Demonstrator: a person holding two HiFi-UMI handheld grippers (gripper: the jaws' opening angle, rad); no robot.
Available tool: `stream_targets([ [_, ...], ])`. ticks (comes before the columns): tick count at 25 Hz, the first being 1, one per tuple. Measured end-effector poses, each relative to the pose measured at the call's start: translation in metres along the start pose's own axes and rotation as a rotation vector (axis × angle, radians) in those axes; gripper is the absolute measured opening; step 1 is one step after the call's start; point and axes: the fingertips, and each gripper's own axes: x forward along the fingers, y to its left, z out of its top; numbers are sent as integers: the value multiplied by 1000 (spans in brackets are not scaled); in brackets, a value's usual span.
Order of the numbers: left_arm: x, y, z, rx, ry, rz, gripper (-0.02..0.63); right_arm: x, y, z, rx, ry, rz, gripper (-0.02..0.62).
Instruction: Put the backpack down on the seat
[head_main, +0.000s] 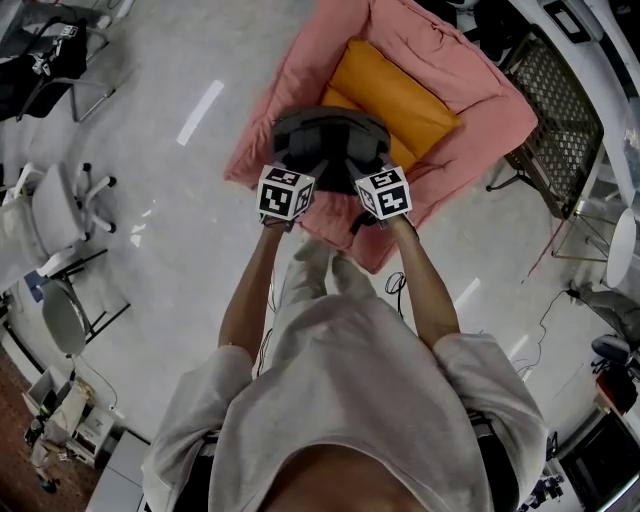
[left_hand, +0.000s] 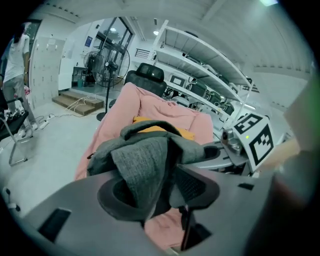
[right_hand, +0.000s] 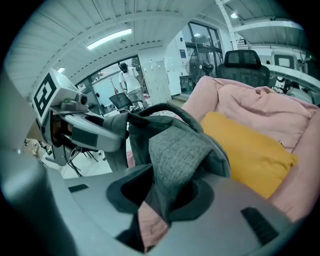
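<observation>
There is one grey backpack (head_main: 328, 135), one orange cushion (head_main: 400, 95) and one pink-covered seat (head_main: 300, 60). Two pale office chairs (head_main: 50, 215) (head_main: 65, 318) stand nearby, with one standing fan (left_hand: 92, 62).

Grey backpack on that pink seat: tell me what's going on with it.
A person holds a two-jaw gripper in each hand. The grey fabric backpack rests on the pink-covered seat, against the orange cushion. The left gripper and the right gripper each have a grey backpack strap between their jaws, and both sets of jaws are opening, apparently letting go.
</observation>
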Motion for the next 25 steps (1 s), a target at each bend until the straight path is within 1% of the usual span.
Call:
stream_targets([
  [2,0,-4,-8,-9,17,-11,226,0,2,-2,23,-2,16,152],
  [5,-2,-4,-14,-12,6,8,258,1,7,-5,33,3,40,247],
  [8,-6,-5,-14,-10,-15,29,273,-3,8,-6,42,-22,27,337],
  [10,-10,-5,-14,-7,-25,40,279,-6,8,-5,52,-47,10,388],
  [11,-12,-4,-15,-6,-31,48,282,-8,8,-5,58,-56,4,403],
  [15,-21,-3,-16,-11,-52,81,287,-18,7,-4,58,-71,-16,405],
  [19,-32,-4,-18,-8,-58,97,288,-32,7,-3,57,-91,-49,404],
  [25,-51,-7,-19,-8,-82,120,288,-52,14,-2,56,-125,-58,383],
])
